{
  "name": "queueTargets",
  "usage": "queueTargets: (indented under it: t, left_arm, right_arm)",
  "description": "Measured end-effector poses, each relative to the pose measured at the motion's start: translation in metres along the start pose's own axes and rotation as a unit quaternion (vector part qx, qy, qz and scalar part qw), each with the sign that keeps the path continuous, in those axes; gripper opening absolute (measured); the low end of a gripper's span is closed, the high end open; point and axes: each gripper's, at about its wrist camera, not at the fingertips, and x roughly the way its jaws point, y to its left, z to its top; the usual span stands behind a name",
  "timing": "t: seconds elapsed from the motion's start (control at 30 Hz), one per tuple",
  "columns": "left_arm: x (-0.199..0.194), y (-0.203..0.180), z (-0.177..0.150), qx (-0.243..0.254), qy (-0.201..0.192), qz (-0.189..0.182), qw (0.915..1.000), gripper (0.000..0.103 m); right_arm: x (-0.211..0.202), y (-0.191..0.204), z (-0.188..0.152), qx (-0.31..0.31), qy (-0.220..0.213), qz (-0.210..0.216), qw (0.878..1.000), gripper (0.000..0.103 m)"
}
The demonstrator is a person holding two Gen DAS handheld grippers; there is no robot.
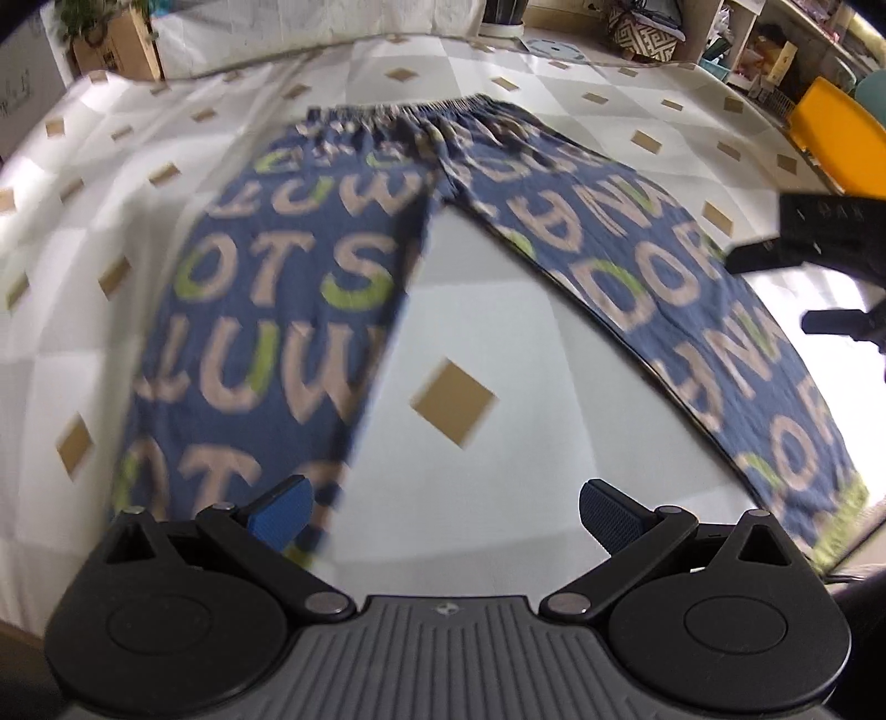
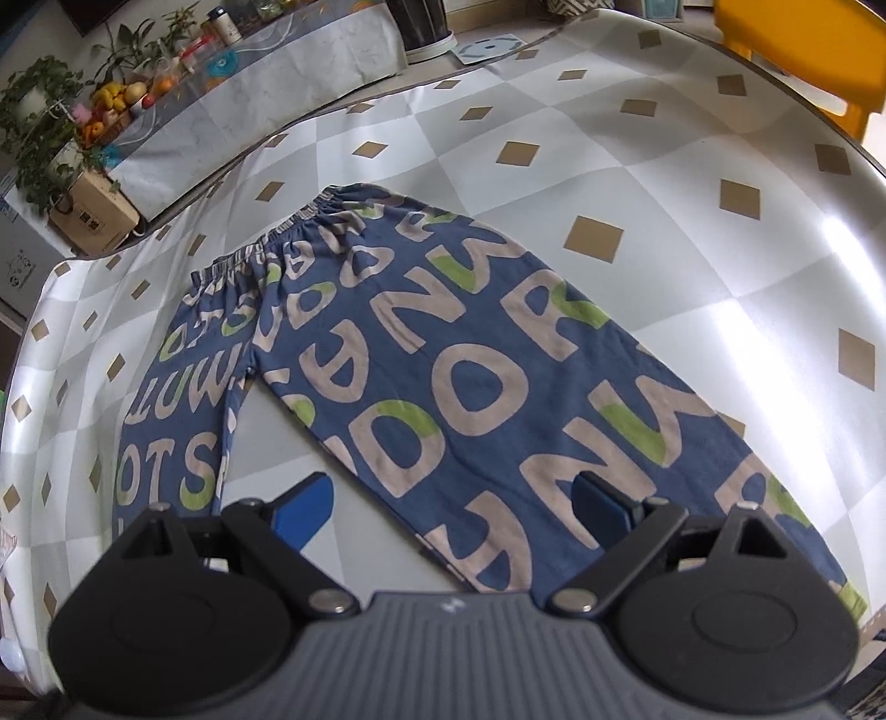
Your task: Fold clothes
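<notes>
The trousers [image 1: 266, 288] lay flat on the table [image 1: 498, 310], blue with large beige and green letters. In the left wrist view the gathered waistband [image 1: 410, 108] sat at the upper centre of the frame, and the 2 legs spread apart toward the bottom, 1 running to the lower left and 1 to the lower right, with a bare wedge of checked tablecloth between them. That view was blurred.

The left gripper [image 1: 446, 512] was at the bottom centre of its frame with its jaws wide apart and nothing between them. Its left blue pad [image 1: 279, 515] overlapped the inner edge of the left leg in the picture; I could not tell whether it touched the cloth. Its right pad [image 1: 609, 512] was over bare tablecloth. At the right edge of this view, part of the right gripper [image 1: 819, 249] showed as dark shapes beside the other leg.

In the right wrist view the trousers [image 2: 443, 387] filled the centre, waistband [image 2: 310, 221] at upper left. The right gripper [image 2: 451, 509] also stood open and empty, straddling the inner edge of the right leg: 1 pad [image 2: 304, 509] over tablecloth [image 2: 664, 166], the other over the fabric.

A yellow chair [image 2: 803, 50] stood at the upper right, and plants [image 2: 39, 111] and fruit [image 2: 116, 97] at the upper left.
</notes>
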Motion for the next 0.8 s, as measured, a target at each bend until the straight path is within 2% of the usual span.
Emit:
queueTargets:
  t: [0.13,0.3,0.43,0.67,0.8]
  left_arm:
    - [0.001,0.015,0.018,0.000,-0.007,0.013,0.9999,0.102]
    - [0.009,0.040,0.038,-0.045,-0.004,0.002,0.9990,0.102]
    - [0.017,0.057,0.049,-0.063,-0.005,0.006,0.9980,0.102]
    - [0.027,0.074,0.074,-0.058,-0.016,0.032,0.9977,0.102]
    - [0.039,0.103,0.080,-0.108,-0.016,0.043,0.9931,0.102]
  right_arm:
    - [0.003,0.001,0.002,0.008,0.006,0.000,1.000,0.093]
    - [0.008,-0.005,0.004,0.035,0.018,-0.002,0.999,0.093]
    - [0.009,-0.002,0.004,0.028,0.017,-0.006,0.999,0.093]
    - [0.013,0.010,0.006,0.007,0.020,-0.011,1.000,0.093]
    - [0.015,0.014,0.007,0.006,0.020,-0.012,1.000,0.093]
